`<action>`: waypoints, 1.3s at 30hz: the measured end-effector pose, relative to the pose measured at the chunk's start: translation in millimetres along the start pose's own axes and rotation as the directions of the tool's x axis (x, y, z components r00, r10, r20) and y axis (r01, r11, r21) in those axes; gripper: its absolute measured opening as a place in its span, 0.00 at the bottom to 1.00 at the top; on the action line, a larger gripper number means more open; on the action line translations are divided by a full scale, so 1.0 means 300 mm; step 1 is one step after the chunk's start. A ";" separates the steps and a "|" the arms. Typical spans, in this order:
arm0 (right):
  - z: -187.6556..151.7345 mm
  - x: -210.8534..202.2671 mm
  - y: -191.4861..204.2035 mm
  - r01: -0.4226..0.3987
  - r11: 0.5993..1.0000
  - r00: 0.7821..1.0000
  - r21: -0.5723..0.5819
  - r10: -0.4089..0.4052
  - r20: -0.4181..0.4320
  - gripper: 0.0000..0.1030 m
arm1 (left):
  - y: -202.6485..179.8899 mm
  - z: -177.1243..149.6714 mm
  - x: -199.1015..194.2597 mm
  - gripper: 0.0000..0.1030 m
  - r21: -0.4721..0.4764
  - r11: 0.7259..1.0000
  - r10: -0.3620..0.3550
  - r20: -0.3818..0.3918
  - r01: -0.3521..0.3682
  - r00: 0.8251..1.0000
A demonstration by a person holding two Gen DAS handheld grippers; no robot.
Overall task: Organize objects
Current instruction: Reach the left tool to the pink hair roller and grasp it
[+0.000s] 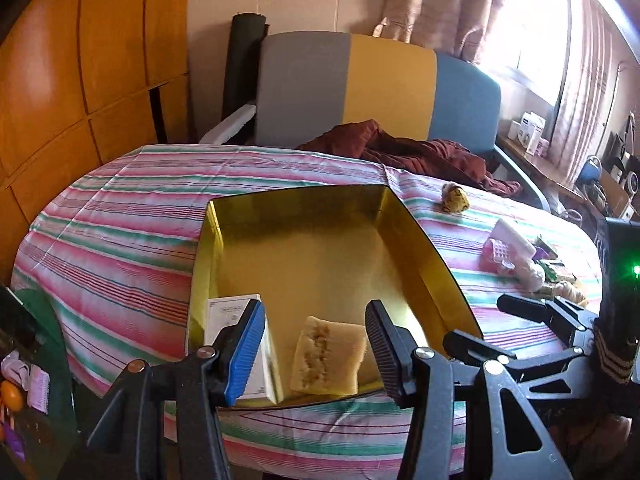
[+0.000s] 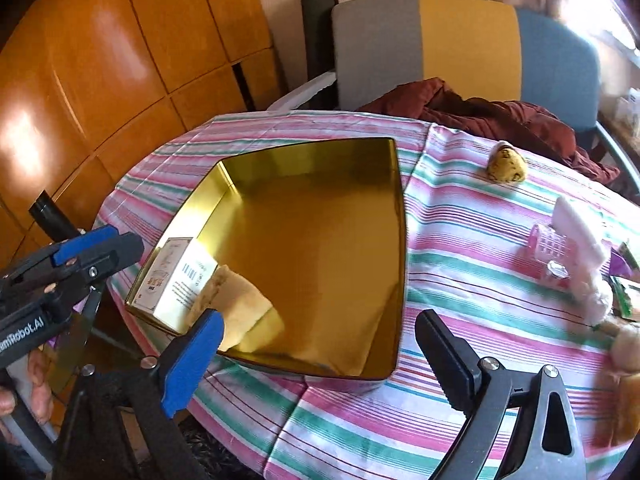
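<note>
Presently on the striped cloth [image 2: 460,248], item by item:

1. Gold tin [image 2: 402,216], open, square, shiny inside; it sits left of centre on the table, near the front edge.
2. White box [image 2: 176,276], printed, standing in the tin's near-left corner against the wall.
3. Beige sponge [image 1: 326,354], flat in the tin just beside the box and, in the right view, touching it.
4. Left gripper [image 1: 316,344], jaws part-way apart and empty, poised over the tin's near edge; the sponge shows in the gap between its fingers but neither pad touches it. A person's hand [image 2: 24,384] holds its handle, seen at the left rim of the right view.
5. Right gripper [image 2: 320,354], released, jaws spread wide with nothing between them, over the tin's near-right corner.
6. Spotted yellow toy [image 2: 506,164], loose on the cloth, beyond the tin's far-right corner and well apart from it.
7. Pink lattice holder [image 2: 548,246], right of the tin, touching a white block [image 2: 580,232].
8. Small green and purple packets [image 2: 624,280] at the right edge, too blurred to identify.
9. Maroon garment [image 1: 420,152], heaped at the table's far side before a grey, yellow and blue chair [image 1: 380,84].
</note>
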State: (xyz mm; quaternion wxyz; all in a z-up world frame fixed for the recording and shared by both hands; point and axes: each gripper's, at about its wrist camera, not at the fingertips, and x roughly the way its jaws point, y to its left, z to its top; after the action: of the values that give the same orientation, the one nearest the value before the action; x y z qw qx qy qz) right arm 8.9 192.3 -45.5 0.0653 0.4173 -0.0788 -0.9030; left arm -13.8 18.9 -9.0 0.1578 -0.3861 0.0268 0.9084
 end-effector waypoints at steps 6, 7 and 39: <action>-0.003 -0.016 -0.038 0.026 0.999 0.999 0.032 -0.027 0.018 0.99 | -0.047 -0.014 0.009 0.51 0.031 0.999 -0.018 -0.019 0.019 1.000; -0.004 -0.018 -0.043 0.030 0.999 0.999 0.038 -0.030 0.019 0.99 | -0.056 -0.017 0.012 0.51 0.038 0.999 -0.020 -0.024 0.021 0.999; -0.132 -0.083 -0.412 0.207 0.932 0.978 0.297 -0.207 -0.032 1.00 | -0.275 0.004 0.084 0.51 0.169 0.974 -0.134 -0.103 0.151 0.986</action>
State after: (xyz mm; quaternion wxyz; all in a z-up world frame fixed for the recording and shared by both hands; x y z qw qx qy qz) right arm 48.7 314.4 -76.7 -0.0939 0.4284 -0.1698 -0.8825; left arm -5.7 104.0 -19.8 0.2548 -0.4124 0.0865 0.8704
